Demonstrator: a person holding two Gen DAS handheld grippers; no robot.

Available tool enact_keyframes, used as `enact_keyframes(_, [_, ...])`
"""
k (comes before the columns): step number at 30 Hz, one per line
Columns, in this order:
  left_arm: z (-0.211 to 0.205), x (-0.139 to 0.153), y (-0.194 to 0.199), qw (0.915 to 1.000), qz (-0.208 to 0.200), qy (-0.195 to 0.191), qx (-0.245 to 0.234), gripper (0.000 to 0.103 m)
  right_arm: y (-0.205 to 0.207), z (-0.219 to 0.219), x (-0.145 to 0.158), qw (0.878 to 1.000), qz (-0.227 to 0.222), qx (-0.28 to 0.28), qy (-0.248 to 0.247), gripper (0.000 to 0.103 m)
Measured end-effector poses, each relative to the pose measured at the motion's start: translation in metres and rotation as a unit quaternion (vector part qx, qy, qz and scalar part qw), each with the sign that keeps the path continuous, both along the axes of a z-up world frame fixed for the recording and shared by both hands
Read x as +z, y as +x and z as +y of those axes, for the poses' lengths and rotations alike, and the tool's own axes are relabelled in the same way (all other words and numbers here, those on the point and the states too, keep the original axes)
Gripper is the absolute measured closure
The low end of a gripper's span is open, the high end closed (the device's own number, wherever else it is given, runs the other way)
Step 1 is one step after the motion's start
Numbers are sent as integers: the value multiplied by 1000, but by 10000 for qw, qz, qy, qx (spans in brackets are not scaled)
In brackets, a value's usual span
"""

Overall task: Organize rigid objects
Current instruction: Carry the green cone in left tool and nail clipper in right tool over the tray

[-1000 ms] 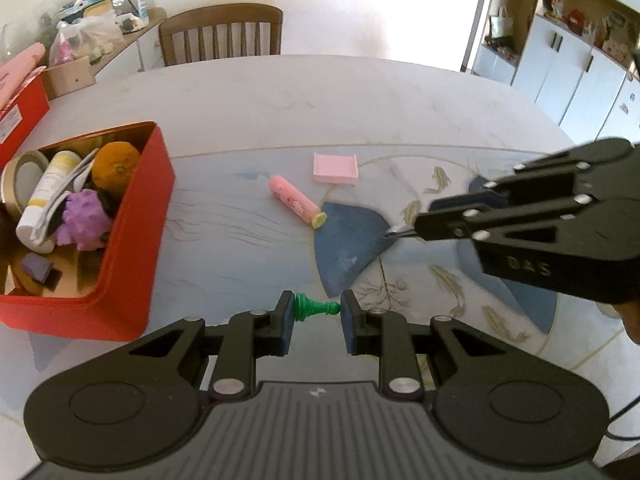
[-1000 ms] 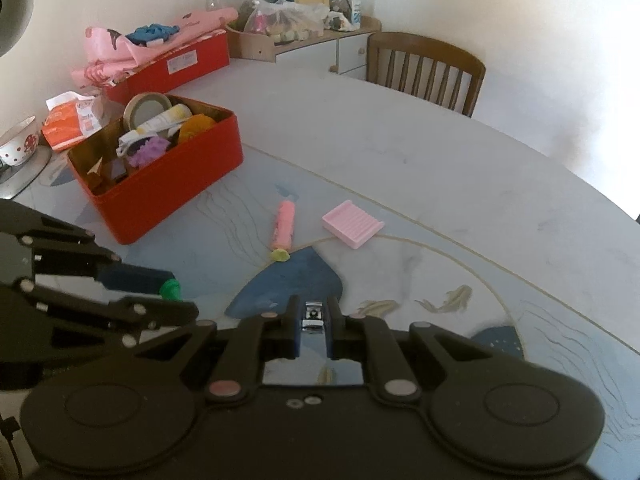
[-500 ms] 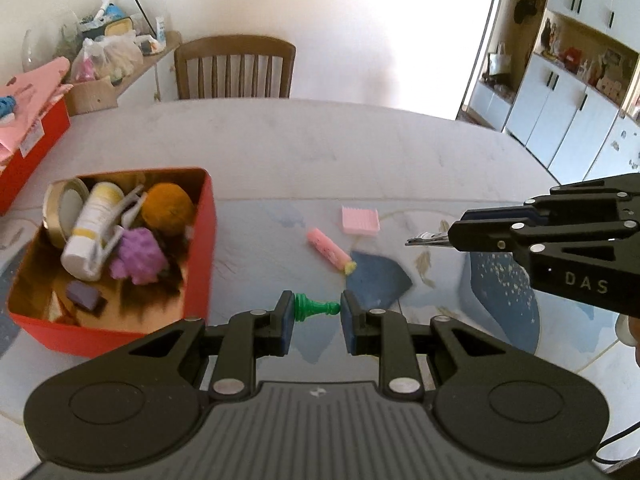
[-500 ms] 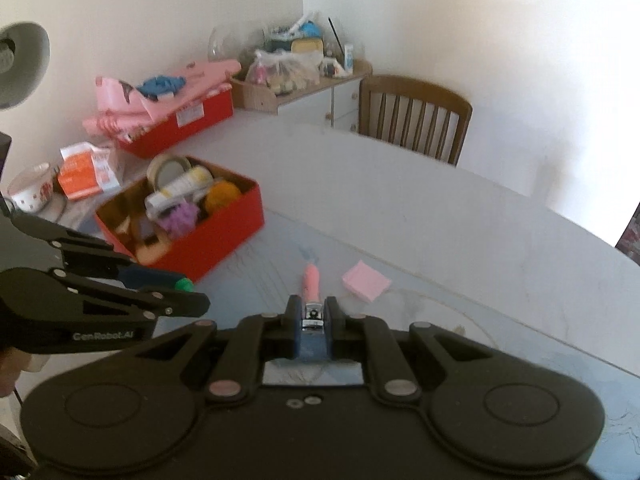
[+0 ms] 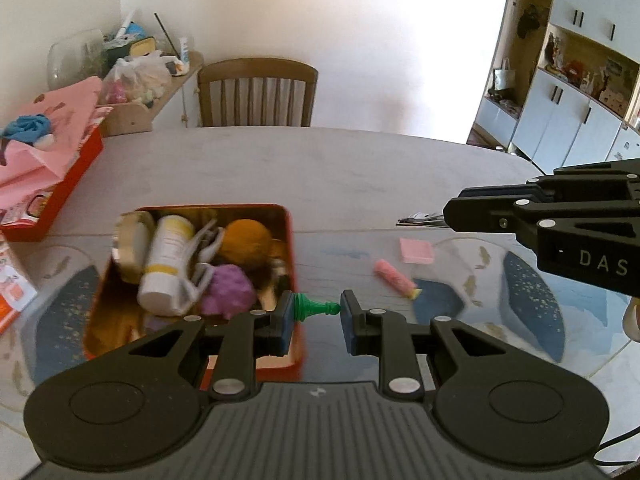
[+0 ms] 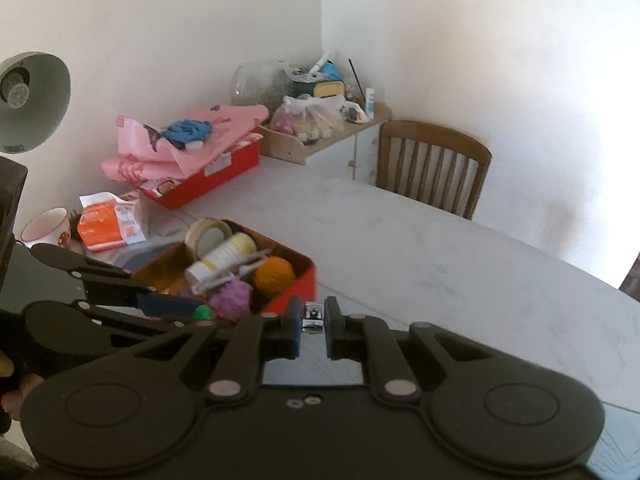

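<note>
Left gripper (image 5: 316,309): clamped end to end on a green chess pawn (image 5: 314,308), base against one pad, head against the other. It hangs above the near right corner of the red tin (image 5: 294,240).

Right gripper (image 6: 313,320): jaws together on a small metal nail clipper (image 6: 313,317), gripped by one end. In the left wrist view its free end (image 5: 420,219) sticks out past the fingers, over the table (image 5: 320,168).

Red tin: open, near the table's left edge, already crowded with a white bottle (image 5: 166,260), an orange ball (image 5: 246,242), a purple knobbly ball (image 5: 228,290) and a roll of tape (image 5: 130,236).

Left on the table: a pink tube (image 5: 394,282) and a pink pad (image 5: 416,250), right of the tin, towards the table's middle.

Risk, pawn: the hold is along its length on two small faces, so I judge a tilt or knock could squirt it out sideways. Released right here, it may strike the tin's wall and roll off across the table.

Risk, clipper: smooth metal pinched at one end; it could pivot or slip if the hand swings fast.

Risk, crowding: both grippers head for one tin, so they may bump each other at its right wall.

Risk, pile: dropping onto the heaped contents could bounce a piece back over the rim, or dislodge the orange ball by the far right corner.
</note>
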State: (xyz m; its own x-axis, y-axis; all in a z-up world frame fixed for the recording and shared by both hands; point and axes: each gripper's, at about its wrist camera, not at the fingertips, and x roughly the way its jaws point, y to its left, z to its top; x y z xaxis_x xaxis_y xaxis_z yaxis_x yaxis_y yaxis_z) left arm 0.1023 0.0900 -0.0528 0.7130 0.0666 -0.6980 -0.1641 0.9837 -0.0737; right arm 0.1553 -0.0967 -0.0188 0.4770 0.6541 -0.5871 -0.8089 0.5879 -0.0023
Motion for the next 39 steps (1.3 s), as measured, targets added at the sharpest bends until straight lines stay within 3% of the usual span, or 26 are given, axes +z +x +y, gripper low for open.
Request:
enact_keyframes(8, [50, -4, -9, 9998, 74, 142, 97, 79, -8, 45, -6, 10000, -25, 10, -35, 93])
enact_keyframes(19, [116, -30, -3, 9985, 425, 256, 233, 79, -6, 100, -34, 9993, -150, -60, -326, 93])
enact_keyframes(39, [131, -63, 29, 9960, 822, 302, -190, 79, 8, 143, -88, 9939, -91, -187, -1084, 93])
